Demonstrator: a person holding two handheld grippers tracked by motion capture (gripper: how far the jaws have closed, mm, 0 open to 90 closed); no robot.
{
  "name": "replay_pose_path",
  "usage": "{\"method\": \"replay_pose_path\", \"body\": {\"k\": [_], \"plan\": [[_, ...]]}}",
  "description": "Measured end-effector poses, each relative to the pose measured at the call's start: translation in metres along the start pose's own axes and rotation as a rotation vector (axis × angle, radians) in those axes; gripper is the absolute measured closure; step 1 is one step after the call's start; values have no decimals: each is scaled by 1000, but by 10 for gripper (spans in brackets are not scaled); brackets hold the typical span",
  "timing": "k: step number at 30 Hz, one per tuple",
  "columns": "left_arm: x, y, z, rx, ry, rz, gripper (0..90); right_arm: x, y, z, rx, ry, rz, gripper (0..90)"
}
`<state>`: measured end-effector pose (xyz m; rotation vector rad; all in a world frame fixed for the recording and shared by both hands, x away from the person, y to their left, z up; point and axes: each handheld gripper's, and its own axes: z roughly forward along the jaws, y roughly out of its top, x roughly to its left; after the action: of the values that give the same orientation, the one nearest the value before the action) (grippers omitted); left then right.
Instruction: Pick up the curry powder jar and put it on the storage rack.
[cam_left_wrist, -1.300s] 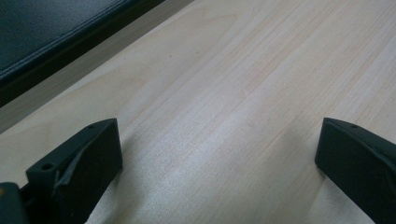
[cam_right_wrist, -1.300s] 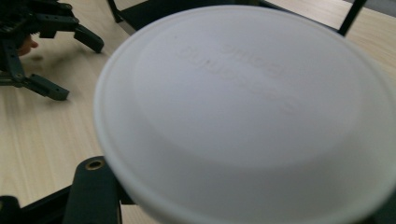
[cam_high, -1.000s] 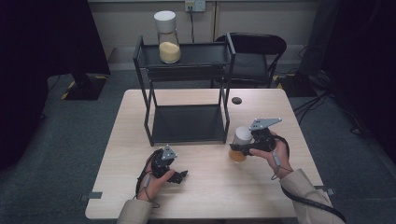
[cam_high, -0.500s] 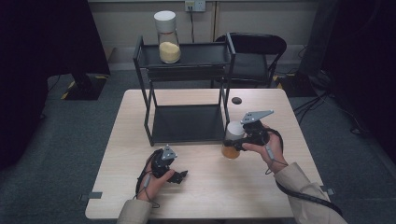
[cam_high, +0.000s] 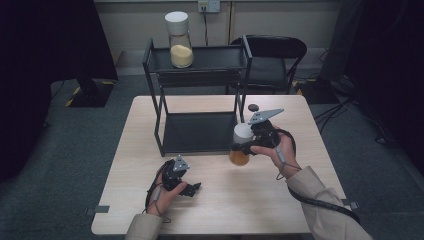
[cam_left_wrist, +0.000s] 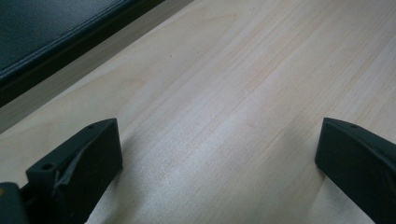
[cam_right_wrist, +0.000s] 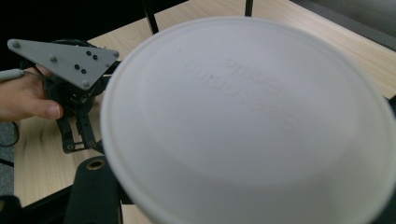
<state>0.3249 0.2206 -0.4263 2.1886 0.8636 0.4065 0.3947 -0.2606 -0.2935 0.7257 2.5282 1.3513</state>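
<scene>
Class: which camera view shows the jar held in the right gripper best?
The high view: the jar shows whole, white lid and amber contents, clamped in the right gripper. The right gripper view shows just its white lid, close and blurred. The left gripper view shows bare table.

I can make out raised lettering moulded into the white lid (cam_right_wrist: 247, 121) in the right gripper view, two short lines of it, but it is too blurred for me to read a single word. I find no other text, label, brand, number or sign that I can read.
</scene>
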Motion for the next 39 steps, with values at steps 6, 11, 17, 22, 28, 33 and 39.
{"method": "replay_pose_path", "body": {"k": [6,11,17,22,28,33,39], "plan": [[0,0,0,0,0,1,0,0,15,4,13,5,-12,351],[0,0,0,-1,-1,-1,0,-2,27,7,17,15,-13,351],[0,0,0,0,0,0,0,-4,44,6,17,17,-19,351],[0,0,0,0,0,0,0,-4,59,4,21,15,-29,351],[0,0,0,0,0,0,0,-7,74,1,12,17,-30,351],[0,0,0,0,1,1,0,-10,87,-1,9,19,-29,351],[0,0,0,2,1,3,0,-9,107,-3,22,12,-48,351]]}}
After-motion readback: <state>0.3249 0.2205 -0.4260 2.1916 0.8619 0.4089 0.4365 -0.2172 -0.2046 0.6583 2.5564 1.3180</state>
